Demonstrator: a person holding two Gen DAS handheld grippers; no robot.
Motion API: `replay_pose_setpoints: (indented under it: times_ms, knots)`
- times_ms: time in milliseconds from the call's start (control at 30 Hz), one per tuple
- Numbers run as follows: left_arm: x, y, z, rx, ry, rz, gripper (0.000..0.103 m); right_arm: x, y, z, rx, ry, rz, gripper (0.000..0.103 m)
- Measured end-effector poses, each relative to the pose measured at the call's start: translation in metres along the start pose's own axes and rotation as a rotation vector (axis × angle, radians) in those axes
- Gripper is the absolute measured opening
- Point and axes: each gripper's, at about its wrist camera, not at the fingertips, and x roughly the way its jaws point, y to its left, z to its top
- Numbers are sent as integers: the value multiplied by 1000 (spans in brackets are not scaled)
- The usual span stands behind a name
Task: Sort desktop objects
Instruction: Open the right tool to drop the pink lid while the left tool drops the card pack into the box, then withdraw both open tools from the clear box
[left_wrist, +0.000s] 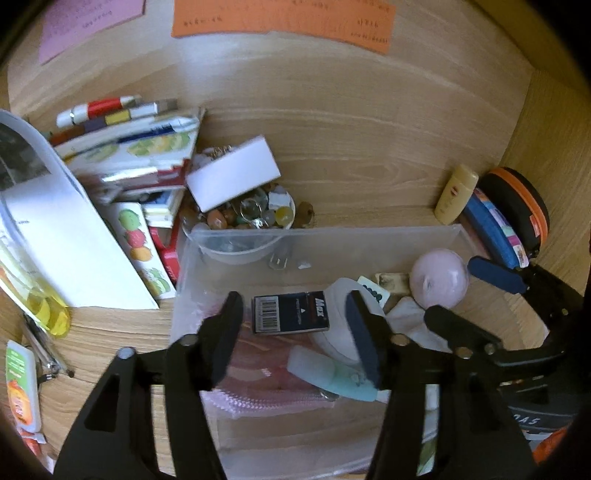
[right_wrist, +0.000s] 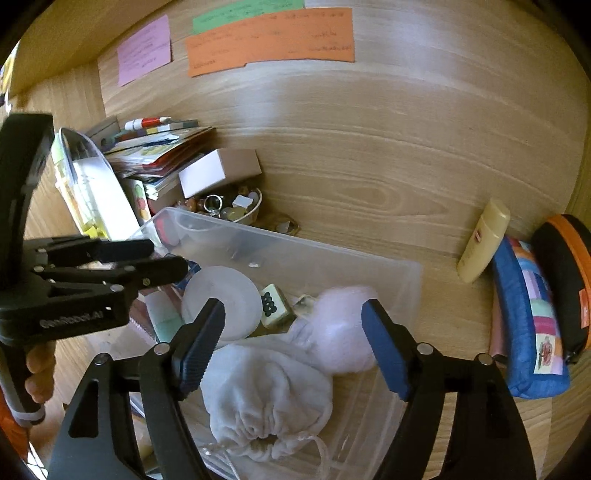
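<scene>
Both grippers hover over the clear bin (left_wrist: 369, 236), jaws apart, empty: left gripper (left_wrist: 295, 332) above the Max staple box (left_wrist: 290, 313), right gripper (right_wrist: 293, 345) above the drawstring pouch (right_wrist: 266, 391), collected for sorting.

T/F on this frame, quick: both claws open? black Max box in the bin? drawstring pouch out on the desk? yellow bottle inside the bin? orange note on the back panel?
1. Both claws are open. True: left claw and right claw each show a wide gap, holding nothing.
2. The black Max box lies in the clear plastic bin. True.
3. The white drawstring pouch lies on the bare desk. False: it is inside the bin.
4. The yellow bottle is inside the bin. False: it stands outside, beside the blue pencil case.
5. An orange note is on the back panel. True.
</scene>
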Motion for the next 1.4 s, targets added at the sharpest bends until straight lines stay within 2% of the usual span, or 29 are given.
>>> replay_pose_setpoints:
  times_ms: [100, 200, 267, 533, 700, 833, 900, 1167, 1400]
  knots:
    - [-7, 1, 1, -5, -14, 5, 62, -1, 3, 0, -16, -5, -7, 74]
    - [-14, 3, 0, -15, -20, -1, 63, -6, 4, 0, -24, -21, -13, 80]
    - [-20, 4, -1, -18, -27, 2, 69, -9, 5, 1, -29, -35, -13, 81]
    - [-65, 1, -14, 25, -114, 50, 76, -24, 8, 5, -33, -68, 14, 82]
    - [-95, 4, -24, 38, -172, 93, 90, -40, 12, 11, -35, -85, 23, 83]
    - [-113, 5, -35, 57, -210, 114, 92, -64, 20, 13, -42, -128, 21, 92]
    - [-121, 5, -41, 63, -223, 124, 94, -74, 23, 12, -45, -144, 24, 93]
    - [-143, 9, -75, 75, -226, 140, 95, -120, 39, -14, -95, -184, 21, 96]
    - [-148, 12, -110, 111, -183, 159, 95, -144, 45, -54, -158, -143, -16, 96]
